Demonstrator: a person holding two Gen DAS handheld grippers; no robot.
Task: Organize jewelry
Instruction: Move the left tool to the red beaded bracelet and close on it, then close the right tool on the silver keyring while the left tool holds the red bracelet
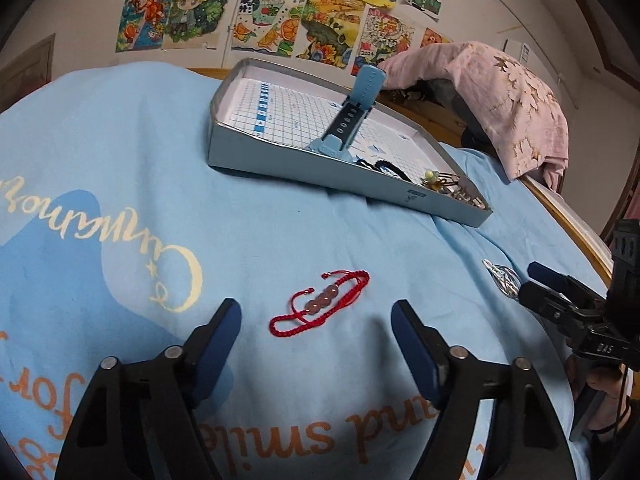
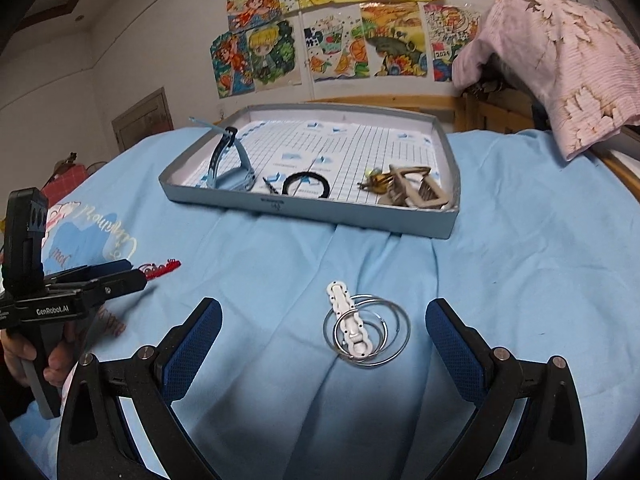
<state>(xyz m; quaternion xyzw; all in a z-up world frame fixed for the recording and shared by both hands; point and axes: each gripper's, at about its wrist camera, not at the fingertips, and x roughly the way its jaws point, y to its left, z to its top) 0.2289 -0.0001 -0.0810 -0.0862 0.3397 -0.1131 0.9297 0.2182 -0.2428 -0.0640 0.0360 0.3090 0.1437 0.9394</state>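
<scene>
1. Left gripper (image 1: 316, 316): jaws apart, nothing gripped. Red bracelet (image 1: 320, 304) lies flat on the blue cloth (image 1: 260, 220) just ahead, between the two fingertips, clear of both pads.
2. Red bracelet: braided red cord with pink beads at mid-length, loose ends curled. In the right wrist view only a bit of it shows, past the left gripper's tips.
3. Right gripper (image 2: 324, 332): jaws wide, released, holding nothing. Rings (image 2: 366, 330) sit on the cloth between the fingers, not touching either pad.
4. Rings: several thin silver hoops, overlapping, with a white clasp (image 2: 348, 320) lying across them. In the left wrist view they show at the right, just beside the right gripper's tips.
5. Tray (image 2: 360, 214): grey, shallow, grid paper on its floor, resting on the cloth behind both pieces, well apart from them.
6. In the tray: blue watch (image 2: 230, 164) propped up at the left, black band (image 2: 306, 186) mid-front, tan clip (image 2: 412, 190) at the front right with a small yellowish piece beside it, too small to tell.
7. Pink blanket (image 2: 560, 64) is heaped at the right behind the tray. Drawings (image 2: 320, 40) are stuck on the wall.
8. A hand (image 2: 24, 356) grips the left gripper's handle.
</scene>
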